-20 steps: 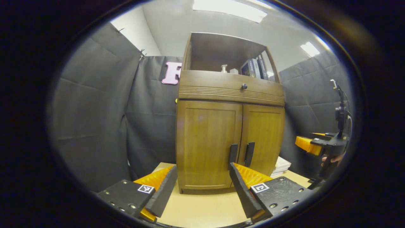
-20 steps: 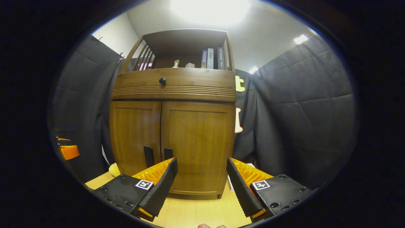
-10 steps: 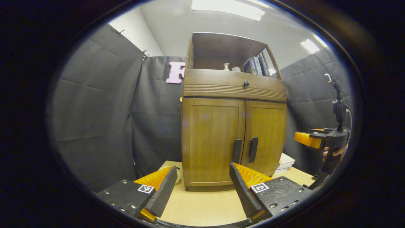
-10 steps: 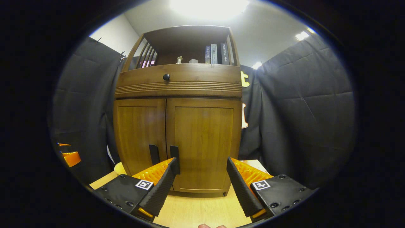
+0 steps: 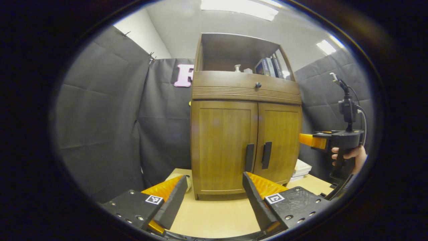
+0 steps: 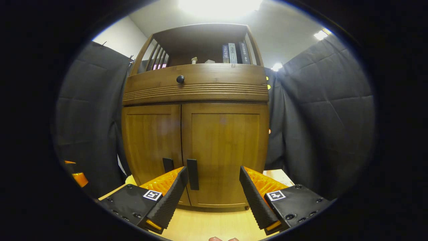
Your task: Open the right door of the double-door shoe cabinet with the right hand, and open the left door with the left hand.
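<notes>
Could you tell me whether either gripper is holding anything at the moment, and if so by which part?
Nothing is held. The left gripper and right gripper are both open, short of the closed cabinet doors' handles.

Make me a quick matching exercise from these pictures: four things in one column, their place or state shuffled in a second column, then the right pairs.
Column one:
1. right door
2. drawer knob
3. books
4. right gripper

Column two:
A. standing on the open top shelf
B. open, holding nothing
C. closed
D. on the band above the doors

Pairs: 1-C, 2-D, 3-A, 4-B
</notes>
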### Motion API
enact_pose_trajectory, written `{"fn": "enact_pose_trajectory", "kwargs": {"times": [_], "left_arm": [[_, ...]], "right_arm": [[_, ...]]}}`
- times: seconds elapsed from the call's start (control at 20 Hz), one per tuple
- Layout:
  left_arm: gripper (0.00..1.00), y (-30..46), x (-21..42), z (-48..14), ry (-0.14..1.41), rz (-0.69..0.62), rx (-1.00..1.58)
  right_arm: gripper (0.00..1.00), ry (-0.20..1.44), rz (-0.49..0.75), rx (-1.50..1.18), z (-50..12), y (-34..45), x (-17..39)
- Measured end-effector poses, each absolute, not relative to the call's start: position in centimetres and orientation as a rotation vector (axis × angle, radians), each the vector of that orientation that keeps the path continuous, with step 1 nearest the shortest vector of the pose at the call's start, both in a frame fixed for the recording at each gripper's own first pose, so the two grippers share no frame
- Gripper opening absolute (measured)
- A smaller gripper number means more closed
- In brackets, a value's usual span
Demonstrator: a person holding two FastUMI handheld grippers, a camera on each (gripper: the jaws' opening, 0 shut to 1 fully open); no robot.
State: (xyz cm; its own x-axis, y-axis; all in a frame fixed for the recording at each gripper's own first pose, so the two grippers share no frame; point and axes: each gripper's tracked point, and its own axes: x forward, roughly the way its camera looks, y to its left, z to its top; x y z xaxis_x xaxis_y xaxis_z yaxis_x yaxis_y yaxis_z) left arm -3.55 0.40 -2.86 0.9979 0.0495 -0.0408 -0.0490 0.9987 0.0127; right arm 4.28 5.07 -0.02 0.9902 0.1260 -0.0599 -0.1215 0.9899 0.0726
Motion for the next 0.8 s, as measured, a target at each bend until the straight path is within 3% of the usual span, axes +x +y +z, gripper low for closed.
{"fn": "enact_pose_trajectory", "kwargs": {"times": [0.8], "left_arm": [[0.95, 4.2, -5.6, -5.5, 0.125, 0.212, -0.03]], "right_arm": [[0.97, 0.122, 0.171, 0.078, -2.9, 10.0, 13.4]]}}
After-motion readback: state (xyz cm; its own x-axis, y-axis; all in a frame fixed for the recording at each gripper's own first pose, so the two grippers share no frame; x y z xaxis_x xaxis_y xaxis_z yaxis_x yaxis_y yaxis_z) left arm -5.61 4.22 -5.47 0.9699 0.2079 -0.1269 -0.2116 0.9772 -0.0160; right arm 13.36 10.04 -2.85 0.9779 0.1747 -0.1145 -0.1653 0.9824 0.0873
